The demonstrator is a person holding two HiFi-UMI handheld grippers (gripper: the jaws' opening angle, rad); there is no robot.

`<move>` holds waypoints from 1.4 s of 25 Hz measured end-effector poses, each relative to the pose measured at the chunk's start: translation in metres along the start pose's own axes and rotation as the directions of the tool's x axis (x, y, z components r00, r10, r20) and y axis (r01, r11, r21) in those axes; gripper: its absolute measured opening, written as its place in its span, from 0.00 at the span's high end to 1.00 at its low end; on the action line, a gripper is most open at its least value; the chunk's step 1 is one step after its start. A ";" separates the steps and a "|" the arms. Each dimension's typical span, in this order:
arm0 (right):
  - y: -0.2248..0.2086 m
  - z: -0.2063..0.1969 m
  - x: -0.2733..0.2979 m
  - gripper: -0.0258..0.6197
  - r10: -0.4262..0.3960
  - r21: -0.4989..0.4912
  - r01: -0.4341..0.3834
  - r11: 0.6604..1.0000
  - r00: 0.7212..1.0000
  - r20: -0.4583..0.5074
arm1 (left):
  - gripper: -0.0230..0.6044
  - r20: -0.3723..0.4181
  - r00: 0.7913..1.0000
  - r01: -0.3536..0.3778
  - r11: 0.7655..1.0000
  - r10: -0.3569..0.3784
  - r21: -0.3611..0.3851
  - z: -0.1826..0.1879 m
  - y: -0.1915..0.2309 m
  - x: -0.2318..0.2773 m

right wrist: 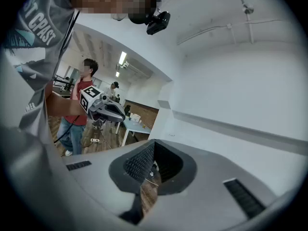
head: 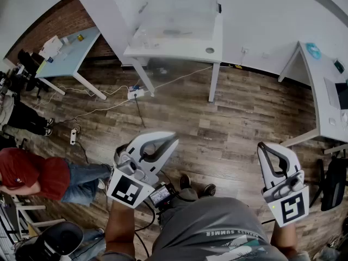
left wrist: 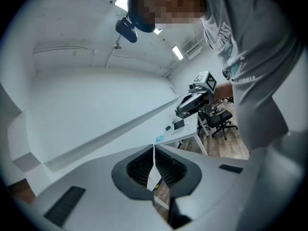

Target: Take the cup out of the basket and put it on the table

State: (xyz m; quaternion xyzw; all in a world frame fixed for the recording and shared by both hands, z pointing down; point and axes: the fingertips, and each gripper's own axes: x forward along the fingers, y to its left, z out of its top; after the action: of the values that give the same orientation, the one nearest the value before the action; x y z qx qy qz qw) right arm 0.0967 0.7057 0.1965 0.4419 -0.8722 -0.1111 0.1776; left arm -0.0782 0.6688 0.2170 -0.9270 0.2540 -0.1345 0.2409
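Left claw [head: 173,140] and right claw [head: 263,147] are both pressed together and empty, well short of the white tabletop [head: 216,37], where the translucent basket [head: 179,7] stands with the cup not discernible inside; expect a light, stiff, smooth cup, best pinched across its rim.

Left gripper [head: 173,140]: sat at lower centre-left of the head view, in front of the torso [head: 217,227], and pointed toward the upper right of the frame. Its jaws were closed tip to tip with nothing between them. Left marker cube [head: 128,190]: sat at the gripper's rear and faced the camera. Left forearm [head: 120,227]: was bare and rose from the bottom edge. Right gripper [head: 263,147]: sat at lower right and pointed up the frame, leaning slightly left. Its jaws were pressed together and empty. Right marker cube [head: 292,207]: sat at its rear. Right forearm [head: 284,237]: was mostly cut off by the bottom edge. The two grippers were well apart.
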 end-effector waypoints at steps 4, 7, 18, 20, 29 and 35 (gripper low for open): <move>0.009 0.005 0.015 0.94 -0.005 -0.021 0.005 1.000 1.000 -0.003 | 0.94 0.001 1.000 -0.016 1.000 0.016 0.012 -0.009 0.011 -0.011; 0.016 0.008 0.026 0.94 -0.008 -0.019 0.008 1.000 1.000 0.000 | 0.94 0.006 1.000 -0.017 1.000 0.017 0.010 -0.018 0.016 -0.018; 0.017 0.028 0.068 0.94 -0.008 0.016 0.008 1.000 0.999 0.040 | 0.94 0.040 0.997 -0.061 0.997 0.059 0.047 -0.043 0.054 -0.027; 0.018 0.029 0.078 0.94 -0.024 -0.018 0.024 1.000 0.999 0.036 | 0.94 0.040 0.997 -0.061 0.995 0.059 0.074 -0.050 0.059 -0.029; 0.016 0.038 0.115 0.94 -0.109 -0.118 0.109 0.987 0.994 0.000 | 0.94 0.075 0.996 -0.053 0.995 0.047 0.086 -0.071 0.089 -0.036; -0.009 0.027 0.118 0.94 -0.120 -0.122 0.119 0.985 0.993 0.002 | 0.94 0.054 0.998 -0.050 0.995 0.045 0.091 -0.076 0.098 -0.014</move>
State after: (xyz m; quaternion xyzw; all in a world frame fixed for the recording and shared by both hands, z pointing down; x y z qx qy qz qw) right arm 0.0279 0.6056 0.1932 0.4820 -0.8353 -0.1734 0.1997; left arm -0.1580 0.5740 0.2292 -0.9119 0.2630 -0.1161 0.2931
